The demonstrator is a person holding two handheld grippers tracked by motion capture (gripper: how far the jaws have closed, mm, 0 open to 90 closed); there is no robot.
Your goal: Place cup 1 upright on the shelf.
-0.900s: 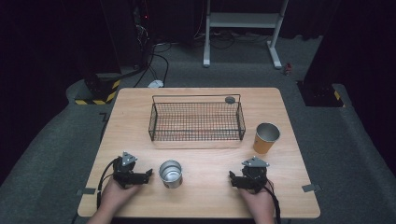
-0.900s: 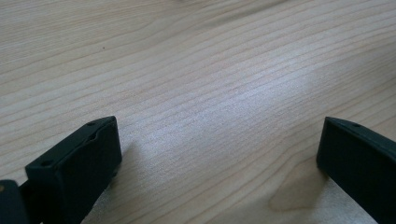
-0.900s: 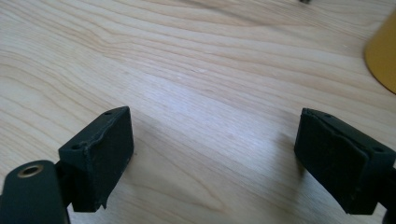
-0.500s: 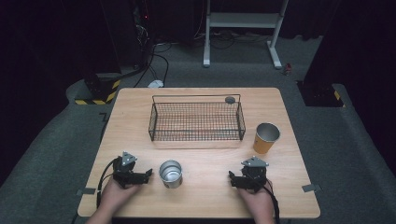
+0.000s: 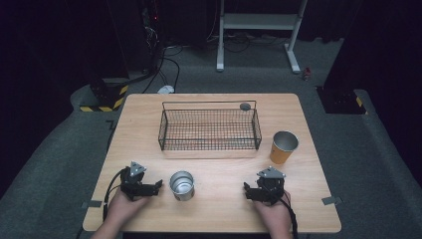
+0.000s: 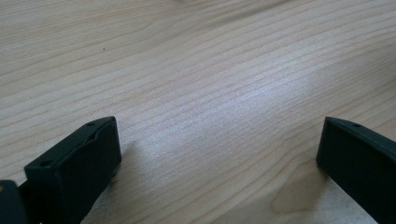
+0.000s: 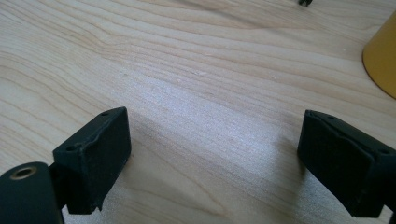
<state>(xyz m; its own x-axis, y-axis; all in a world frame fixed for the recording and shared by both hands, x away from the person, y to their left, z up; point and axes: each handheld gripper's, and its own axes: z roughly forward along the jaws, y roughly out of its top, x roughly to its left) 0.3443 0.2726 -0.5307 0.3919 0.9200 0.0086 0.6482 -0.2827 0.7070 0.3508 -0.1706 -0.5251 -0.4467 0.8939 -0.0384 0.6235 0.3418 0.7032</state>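
A silver metal cup (image 5: pixel 181 184) stands upright near the table's front edge, between my two hands. My left gripper (image 5: pixel 144 183) rests on the wood just left of that cup, and its jaws (image 6: pixel 219 154) stand wide open over bare wood. My right gripper (image 5: pixel 263 186) lies further right near the front edge, also open (image 7: pixel 212 154) with nothing between its jaws. An orange cup (image 5: pixel 284 147) with a silver inside stands behind the right gripper, and its orange wall (image 7: pixel 380 60) edges into the right gripper view. A black wire basket (image 5: pixel 209 128) sits in the middle of the table.
A small grey round thing (image 5: pixel 245 106) lies by the basket's back right corner. The light wooden table (image 5: pixel 219 219) has dark carpet around it, with a white stand (image 5: pixel 259 30) and cables behind.
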